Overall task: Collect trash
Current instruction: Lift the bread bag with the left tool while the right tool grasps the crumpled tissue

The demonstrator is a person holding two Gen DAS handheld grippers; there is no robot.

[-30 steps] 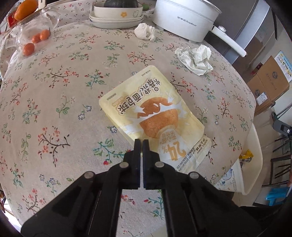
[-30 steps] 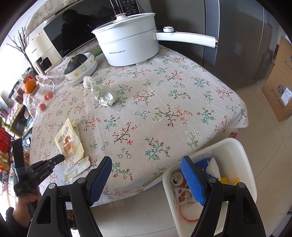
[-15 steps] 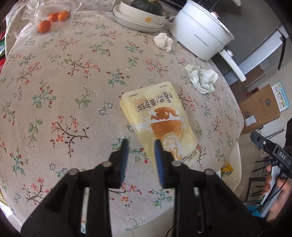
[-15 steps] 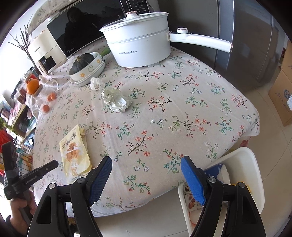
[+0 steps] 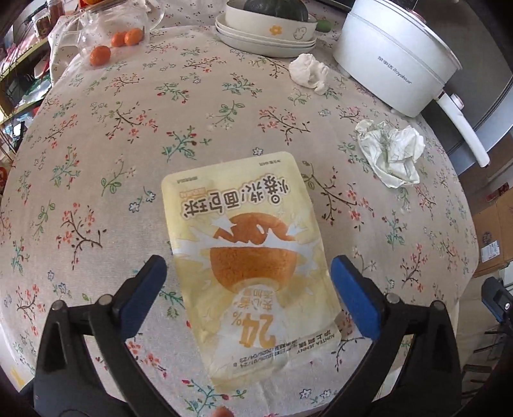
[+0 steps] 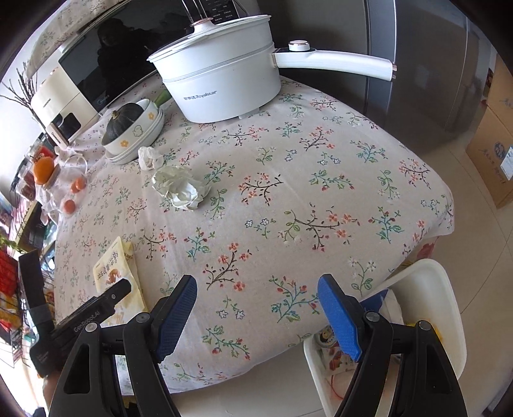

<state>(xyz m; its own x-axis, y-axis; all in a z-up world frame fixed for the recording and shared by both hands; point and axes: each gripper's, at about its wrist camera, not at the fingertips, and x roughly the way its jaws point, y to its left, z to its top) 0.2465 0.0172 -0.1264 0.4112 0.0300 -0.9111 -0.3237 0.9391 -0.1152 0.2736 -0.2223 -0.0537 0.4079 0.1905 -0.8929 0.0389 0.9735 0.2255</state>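
Observation:
A flat yellow snack bag (image 5: 243,243) lies on the flowered tablecloth (image 5: 96,166). My left gripper (image 5: 248,261) hangs over the bag's near half with its jaws opening wide. The bag lies between the blue pads (image 5: 141,295), and neither pad presses on it. A crumpled pale wrapper (image 5: 389,154) and a white tissue wad (image 5: 307,73) lie farther back. In the right wrist view my right gripper (image 6: 256,279) stands open and empty over the table's near edge. The snack bag (image 6: 115,272), wrapper (image 6: 179,187) and tissue (image 6: 149,157) show to its left. A white bin (image 6: 426,288) holding trash sits on the floor at lower right.
A white electric pot (image 6: 221,86) with a long handle stands at the table's back. Stacked bowls with a dark pumpkin (image 5: 269,29) and several oranges (image 5: 99,54) are at the far side. A microwave (image 6: 96,70), a steel fridge and cardboard boxes (image 6: 493,154) surround the table.
The left gripper went from shut to wide open and shifted so its fingers straddle the snack bag. The right gripper drifted from above the bin toward the table.

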